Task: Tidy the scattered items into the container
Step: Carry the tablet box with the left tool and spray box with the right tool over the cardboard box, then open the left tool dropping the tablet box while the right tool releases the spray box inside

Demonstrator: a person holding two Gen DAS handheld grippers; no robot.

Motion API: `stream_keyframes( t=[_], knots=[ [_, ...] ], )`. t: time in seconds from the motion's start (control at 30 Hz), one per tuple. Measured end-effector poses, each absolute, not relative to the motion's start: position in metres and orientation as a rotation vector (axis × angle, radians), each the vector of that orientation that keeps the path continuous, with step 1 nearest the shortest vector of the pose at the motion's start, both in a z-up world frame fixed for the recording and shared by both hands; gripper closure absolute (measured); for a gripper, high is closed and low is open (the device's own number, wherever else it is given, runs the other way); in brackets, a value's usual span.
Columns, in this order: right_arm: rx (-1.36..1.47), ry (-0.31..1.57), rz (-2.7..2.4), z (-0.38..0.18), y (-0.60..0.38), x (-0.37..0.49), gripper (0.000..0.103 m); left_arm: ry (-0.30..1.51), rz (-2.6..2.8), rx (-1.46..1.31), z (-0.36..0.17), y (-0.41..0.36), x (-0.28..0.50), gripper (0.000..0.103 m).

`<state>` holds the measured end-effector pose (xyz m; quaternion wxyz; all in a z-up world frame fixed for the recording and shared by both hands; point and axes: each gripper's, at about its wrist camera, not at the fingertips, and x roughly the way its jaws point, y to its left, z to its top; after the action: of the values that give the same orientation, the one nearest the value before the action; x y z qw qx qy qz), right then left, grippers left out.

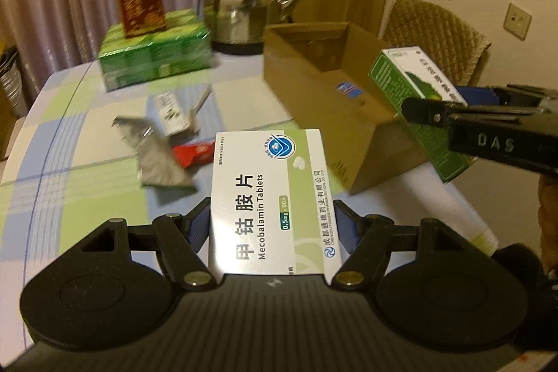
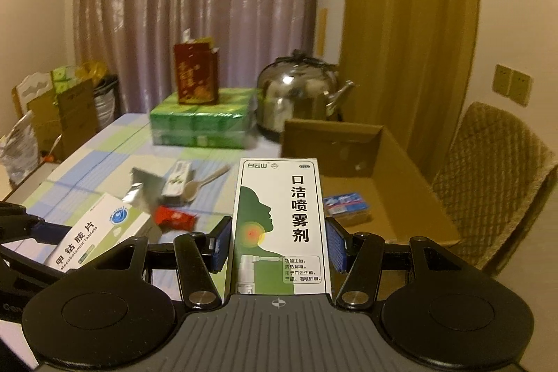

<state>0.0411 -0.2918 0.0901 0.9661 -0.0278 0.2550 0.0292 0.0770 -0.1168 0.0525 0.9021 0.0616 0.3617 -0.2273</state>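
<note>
tablets box [image 1: 268, 201] clamped in left hand-held gripper [image 1: 272, 225], spray box [image 2: 279, 225] in right hand-held gripper [image 2: 279, 246], seemingly above table [image 1: 87, 162].

Checked-cloth table [image 1: 69, 162] with cardboard box [image 1: 314, 86], kettle [image 1: 240, 6], foil pouch [image 1: 157, 156], red packet [image 1: 193, 154].

Dim, warm indoor light, fisheye views with dark corners.
A bright glint sits on the kettle [image 1: 244, 7]; the far curtain [image 2: 195, 6] and the clutter on the surface [image 1: 87, 114] look soft and blurred, and straight lines bow toward the edges.
</note>
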Motion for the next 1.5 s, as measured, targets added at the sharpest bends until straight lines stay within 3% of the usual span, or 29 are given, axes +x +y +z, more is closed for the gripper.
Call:
stream_keyframes(
  t=[0.63,1.5],
  knots=[
    [-0.041,0.497,-0.049,0.101,-0.380,0.106,0.051,0.684,-0.617,0.117,0.080,-0.224,0.149,0.036],
    [0.086,0.554,-0.093,0.068,-0.439,0.156,0.051,0.718,-0.656,0.061,0.046,-0.285,0.221,0.035]
  ],
)
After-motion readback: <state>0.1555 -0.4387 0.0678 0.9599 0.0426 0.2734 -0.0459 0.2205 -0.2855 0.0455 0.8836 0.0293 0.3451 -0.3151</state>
